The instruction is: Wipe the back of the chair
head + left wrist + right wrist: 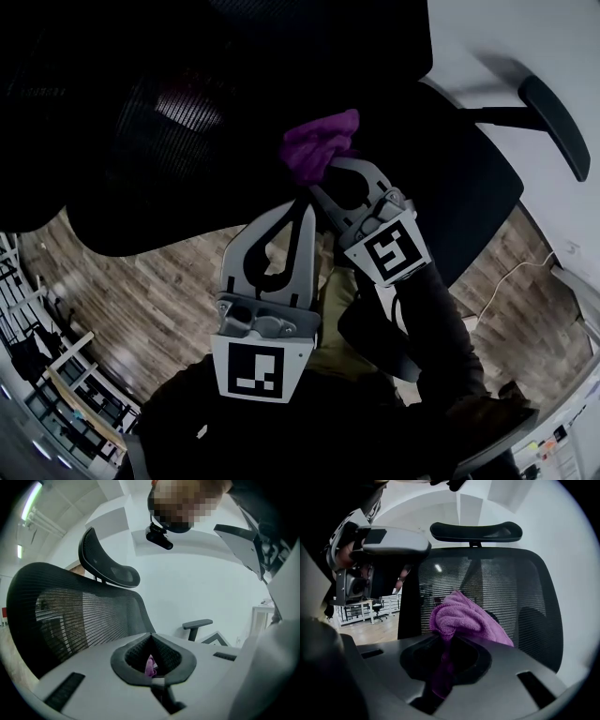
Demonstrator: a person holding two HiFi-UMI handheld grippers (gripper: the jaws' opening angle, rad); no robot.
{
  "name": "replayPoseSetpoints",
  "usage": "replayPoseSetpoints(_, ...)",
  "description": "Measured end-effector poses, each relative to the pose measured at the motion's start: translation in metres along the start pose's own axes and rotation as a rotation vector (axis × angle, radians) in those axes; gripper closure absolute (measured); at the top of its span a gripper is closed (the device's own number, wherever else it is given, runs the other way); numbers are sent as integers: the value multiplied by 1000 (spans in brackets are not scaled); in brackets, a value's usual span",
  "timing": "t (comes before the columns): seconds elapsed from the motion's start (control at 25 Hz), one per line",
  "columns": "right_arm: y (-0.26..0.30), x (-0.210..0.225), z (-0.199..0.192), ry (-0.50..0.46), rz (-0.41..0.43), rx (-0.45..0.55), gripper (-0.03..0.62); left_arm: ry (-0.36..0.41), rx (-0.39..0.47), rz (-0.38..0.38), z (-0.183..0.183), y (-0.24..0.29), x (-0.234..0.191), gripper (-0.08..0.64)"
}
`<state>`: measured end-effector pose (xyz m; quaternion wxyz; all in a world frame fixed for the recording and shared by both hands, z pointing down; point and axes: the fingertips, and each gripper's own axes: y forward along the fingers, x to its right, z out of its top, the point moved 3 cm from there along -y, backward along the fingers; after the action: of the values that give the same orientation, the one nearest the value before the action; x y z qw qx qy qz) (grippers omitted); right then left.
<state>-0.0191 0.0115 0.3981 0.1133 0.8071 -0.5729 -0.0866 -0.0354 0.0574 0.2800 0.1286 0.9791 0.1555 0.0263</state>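
Wiping step, I judge: right claw [323, 176] pinches the purple cloth [322, 141] at the chair back [525, 588], left claw [304, 202] is closed on nothing; next, sweep across the mesh.

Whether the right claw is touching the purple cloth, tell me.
Touching. The right gripper view shows the right claw shut on the purple cloth, which bunches beyond its tips.

The black mesh chair back [525, 588] is standing upright, with its curved headrest [476, 530] sitting at 12 o'clock. A crumpled purple cloth [464, 616] is bunching before the mesh toward 6 o'clock, its tail hanging pinched in the right gripper's [449, 641] jaws.
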Motion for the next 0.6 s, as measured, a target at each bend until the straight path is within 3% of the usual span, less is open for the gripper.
replayPoseSetpoints(0.6, -4, 36, -1, 21, -93, 9, 548, 16, -14, -50, 4, 21, 2, 551)
